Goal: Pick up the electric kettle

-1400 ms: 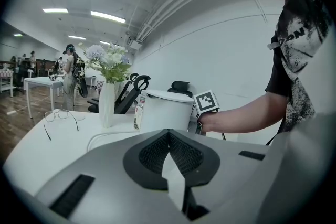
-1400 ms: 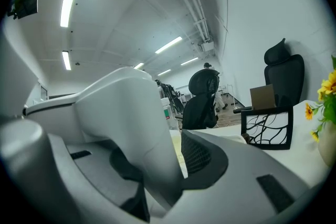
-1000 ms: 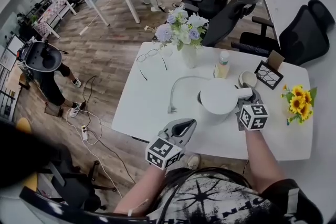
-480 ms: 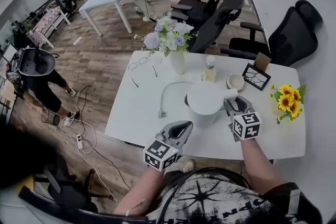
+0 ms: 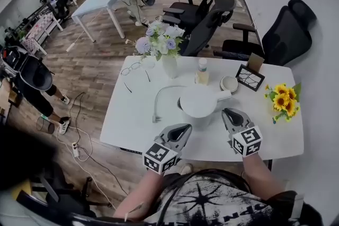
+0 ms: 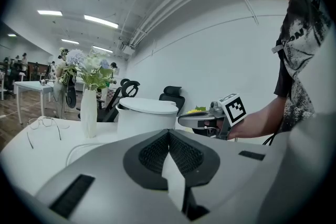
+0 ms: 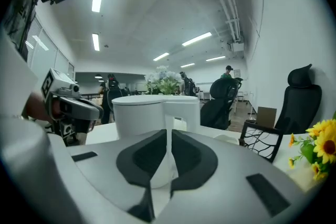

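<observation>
The white electric kettle [image 5: 197, 102] stands on the white table [image 5: 132, 119], lid on, its handle [image 5: 222, 97] pointing right. My right gripper [image 5: 228, 112] hovers just in front of that handle, apart from it. Its jaws have just been closing and stand shut with nothing between them. The right gripper view looks over these jaws [image 7: 169, 134] at the kettle [image 7: 139, 113] and the handle [image 7: 181, 107] ahead. My left gripper [image 5: 185, 128] is shut and empty near the table's front edge, short of the kettle [image 6: 147, 115].
A vase of pale flowers [image 5: 168, 63], a bottle [image 5: 201, 71], a small bowl [image 5: 229, 83], a wire frame [image 5: 249, 78] and sunflowers [image 5: 283, 100] stand behind and right of the kettle. The grey cord [image 5: 159, 100] curves left; glasses [image 5: 132, 68] lie far left. Office chairs stand beyond the table.
The right gripper has drawn back from the kettle handle towards me and its jaws have closed. The left gripper has shifted slightly. The head view has swung, so the table sits lower left.
</observation>
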